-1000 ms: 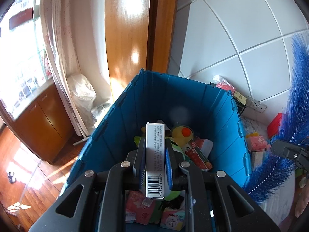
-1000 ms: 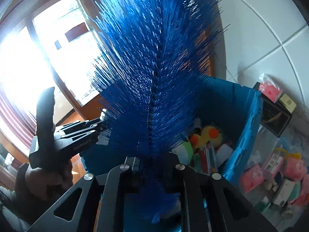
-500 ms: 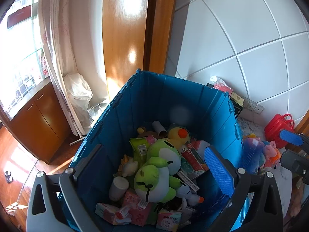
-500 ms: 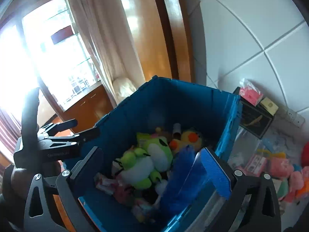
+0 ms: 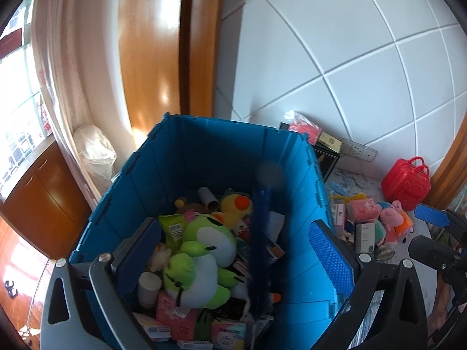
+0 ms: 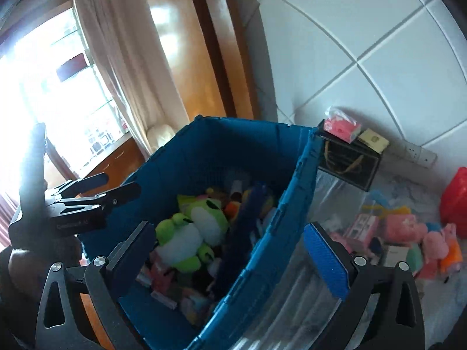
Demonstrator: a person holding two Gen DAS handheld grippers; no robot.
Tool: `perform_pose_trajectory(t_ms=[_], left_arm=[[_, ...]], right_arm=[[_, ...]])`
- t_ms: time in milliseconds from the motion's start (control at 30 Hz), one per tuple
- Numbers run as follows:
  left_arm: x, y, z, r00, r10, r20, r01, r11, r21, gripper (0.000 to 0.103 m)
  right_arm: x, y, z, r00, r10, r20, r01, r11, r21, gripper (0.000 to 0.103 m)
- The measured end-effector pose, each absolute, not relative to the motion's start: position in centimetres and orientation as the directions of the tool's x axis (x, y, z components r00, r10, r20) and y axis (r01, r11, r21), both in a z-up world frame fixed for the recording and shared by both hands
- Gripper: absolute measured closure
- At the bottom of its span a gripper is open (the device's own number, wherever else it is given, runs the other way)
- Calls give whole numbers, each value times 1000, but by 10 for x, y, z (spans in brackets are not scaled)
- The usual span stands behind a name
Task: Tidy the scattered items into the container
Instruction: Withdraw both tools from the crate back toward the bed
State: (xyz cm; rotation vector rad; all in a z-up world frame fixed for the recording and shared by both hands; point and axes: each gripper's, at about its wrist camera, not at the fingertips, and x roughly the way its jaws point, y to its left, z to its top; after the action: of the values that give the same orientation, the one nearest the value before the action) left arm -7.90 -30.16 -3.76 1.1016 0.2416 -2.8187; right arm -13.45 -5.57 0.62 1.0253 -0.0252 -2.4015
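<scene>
Judging from how things lie, the tidying is well advanced but not finished. Both pairs of tongs have just been opened: the left tongs [image 5: 233,250] are spread wide over the blue crate [image 5: 204,157] with nothing between the pads, and the right tongs [image 6: 230,250] are released too, held partly over the crate's right wall and empty. Inside the crate a blue brush [image 5: 259,248] is seen lying across the pile, beside a green frog toy [image 5: 201,262], a yellow duck toy [image 5: 233,204], a cardboard tube [image 5: 208,199], a white cup [image 5: 149,288] and several small packets [image 5: 175,318]. So these things are counted as done. Still left outside, on the table [image 5: 347,180] to the right of the crate, are a pink pig toy [image 5: 394,218], some pink and white boxes [image 5: 364,236] and a red toy case [image 5: 407,179]. A black box [image 6: 347,160] with a pink packet [image 6: 341,124] on top stands just behind the crate by the wall; whether it belongs to the task cannot be told. Several more trips to the heap on the right are probably needed.
</scene>
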Motion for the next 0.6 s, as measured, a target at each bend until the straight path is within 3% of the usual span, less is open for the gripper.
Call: perform_pose_trajectory(t_ms=[600], left_arm=[[-106,-89,-36,-711,57,-701,2,-997,-82,0]], right_arm=[[-106,143,-11,-618,-377,-690,323,-922,214,0]])
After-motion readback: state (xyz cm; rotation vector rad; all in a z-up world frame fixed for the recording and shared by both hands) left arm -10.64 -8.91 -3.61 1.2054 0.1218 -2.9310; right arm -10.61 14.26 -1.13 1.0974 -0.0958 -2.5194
